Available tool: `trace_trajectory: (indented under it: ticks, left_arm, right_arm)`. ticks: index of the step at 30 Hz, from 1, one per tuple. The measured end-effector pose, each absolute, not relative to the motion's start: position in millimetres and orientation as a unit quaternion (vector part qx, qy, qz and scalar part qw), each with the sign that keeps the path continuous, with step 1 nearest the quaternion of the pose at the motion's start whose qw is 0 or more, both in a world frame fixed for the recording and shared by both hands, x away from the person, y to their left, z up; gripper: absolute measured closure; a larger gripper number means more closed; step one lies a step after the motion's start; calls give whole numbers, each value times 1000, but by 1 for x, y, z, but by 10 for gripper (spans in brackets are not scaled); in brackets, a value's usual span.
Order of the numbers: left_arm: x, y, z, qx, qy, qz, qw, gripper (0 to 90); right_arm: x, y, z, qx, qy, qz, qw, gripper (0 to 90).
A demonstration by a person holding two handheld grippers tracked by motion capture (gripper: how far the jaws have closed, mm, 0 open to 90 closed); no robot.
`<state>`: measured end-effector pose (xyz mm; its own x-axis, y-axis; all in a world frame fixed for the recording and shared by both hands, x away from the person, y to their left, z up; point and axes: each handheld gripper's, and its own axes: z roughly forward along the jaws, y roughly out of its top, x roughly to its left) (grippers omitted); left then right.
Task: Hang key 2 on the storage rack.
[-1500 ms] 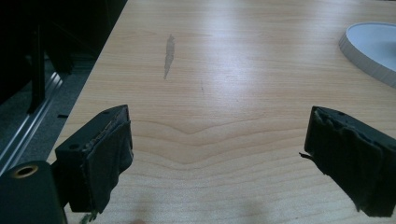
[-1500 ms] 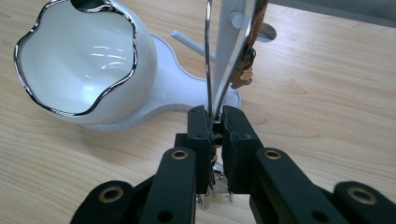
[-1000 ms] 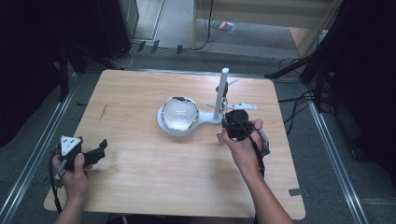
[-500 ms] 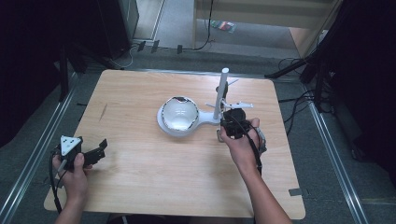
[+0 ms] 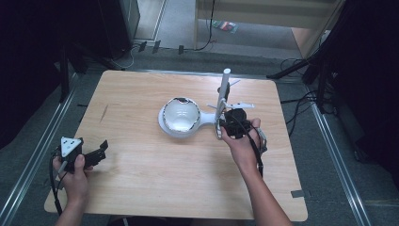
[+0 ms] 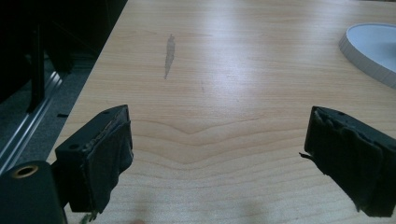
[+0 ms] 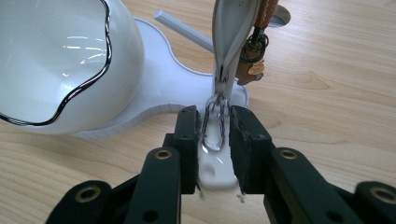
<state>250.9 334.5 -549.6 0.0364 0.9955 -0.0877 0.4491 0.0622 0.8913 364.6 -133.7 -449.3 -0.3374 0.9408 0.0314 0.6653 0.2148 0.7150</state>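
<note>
Right gripper (image 7: 215, 135): its tongs, having just been easing apart, are standing narrowly either side of a hanging metal loop (image 7: 214, 122) over the white stand (image 7: 154, 100) foot (whether the pads are touching it is hard to tell). Left gripper (image 6: 217, 154): tongs spread wide, pinching nothing, hovering at the near left table (image 5: 141, 188) corner. Beyond, a white bowl (image 5: 179, 114) is sitting on the stand mid-table.
</note>
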Motion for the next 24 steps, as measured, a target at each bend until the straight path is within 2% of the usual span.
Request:
trace_trajectory:
  ticks: [4,8,14,17,21,24]
  left_arm:
    - [251,335,-550,594,606,338,407,81]
    - [251,335,-550,595,606,338,406,81]
    - [251,334,-550,597,605,339,403,81]
    - [251,334,-550,597,605,339,403,81]
    - [251,334,-550,598,604,340,403,81]
    - [251,334,-550,598,604,340,403,81]
  right_arm:
    - [362,-135,-449,532,751,326,215,653]
    - [359,-138,-449,527,749,334,222,543]
    - [354,-145,-457,494,757,356,238,267]
    - [349,-145,-459,489,770,335,236,182]
    - [337,-143,-464,484,768,332,255,0]
    - [329,-144,-467,478,765,336,269,0]
